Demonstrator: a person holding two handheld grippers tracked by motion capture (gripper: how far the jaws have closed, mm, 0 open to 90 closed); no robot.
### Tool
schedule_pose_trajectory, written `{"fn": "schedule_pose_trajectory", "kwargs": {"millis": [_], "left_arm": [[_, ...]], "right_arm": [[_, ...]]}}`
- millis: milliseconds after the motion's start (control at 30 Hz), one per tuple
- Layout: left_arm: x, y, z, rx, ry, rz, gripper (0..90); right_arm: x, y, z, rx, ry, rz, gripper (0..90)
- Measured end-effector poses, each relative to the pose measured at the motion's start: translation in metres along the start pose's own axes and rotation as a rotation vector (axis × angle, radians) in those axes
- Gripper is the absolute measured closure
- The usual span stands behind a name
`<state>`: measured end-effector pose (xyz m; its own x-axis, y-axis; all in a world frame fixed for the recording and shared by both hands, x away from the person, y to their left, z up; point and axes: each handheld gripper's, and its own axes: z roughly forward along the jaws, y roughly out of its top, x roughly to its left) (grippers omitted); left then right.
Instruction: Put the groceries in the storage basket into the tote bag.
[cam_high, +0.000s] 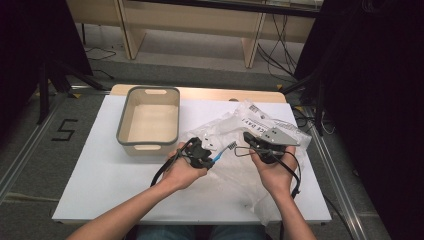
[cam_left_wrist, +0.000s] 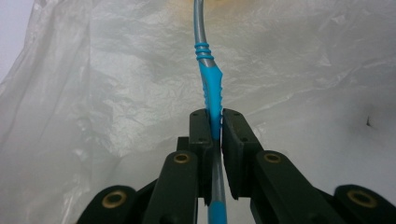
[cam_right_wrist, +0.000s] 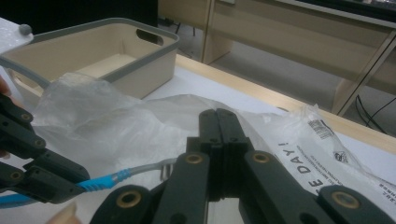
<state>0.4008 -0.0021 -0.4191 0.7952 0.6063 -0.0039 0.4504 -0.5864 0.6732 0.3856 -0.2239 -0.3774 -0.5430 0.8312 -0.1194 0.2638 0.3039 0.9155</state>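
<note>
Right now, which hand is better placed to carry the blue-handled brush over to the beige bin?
Left. The left gripper is already shut on the brush, and in the high view it sits nearer the bin. The right gripper is shut, apparently pinching the plastic bag.

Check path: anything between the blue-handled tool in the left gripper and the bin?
Nothing solid. The blue-handled tool, clamped in the left gripper, lies just right of the bin; only loose folds of the plastic bag lie near that route.

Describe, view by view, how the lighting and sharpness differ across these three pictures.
High view: the white table is bright, the surroundings fall into dark. Left gripper view: the claw and blue-handled brush are sharp, the clear plastic bag is evenly lit. Right gripper view: the tub looks soft and dim.
</note>
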Motion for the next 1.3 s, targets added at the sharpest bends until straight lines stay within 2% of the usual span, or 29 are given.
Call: {"fn": "schedule_pose_trajectory", "kwargs": {"millis": [233, 567, 833, 1300], "left_arm": [[0.0, 0.007, 0.009, 0.009, 0.007, -0.008, 82.4], [-0.002, 0.018, 0.023, -0.011, 0.022, -0.014, 82.4], [-0.001, 0.026, 0.033, -0.071, 0.025, 0.005, 82.3], [-0.004, 0.033, 0.049, -0.152, 0.068, 0.025, 82.3]], "right_arm": [[0.0, 0.0, 0.0, -0.001, 0.002, 0.0, 90.0], [0.002, -0.001, 0.002, 0.009, 0.011, -0.003, 90.0], [0.003, -0.003, 0.004, 0.016, 0.015, -0.003, 90.0], [0.003, -0.006, 0.006, 0.03, 0.019, 0.001, 90.0]]}}
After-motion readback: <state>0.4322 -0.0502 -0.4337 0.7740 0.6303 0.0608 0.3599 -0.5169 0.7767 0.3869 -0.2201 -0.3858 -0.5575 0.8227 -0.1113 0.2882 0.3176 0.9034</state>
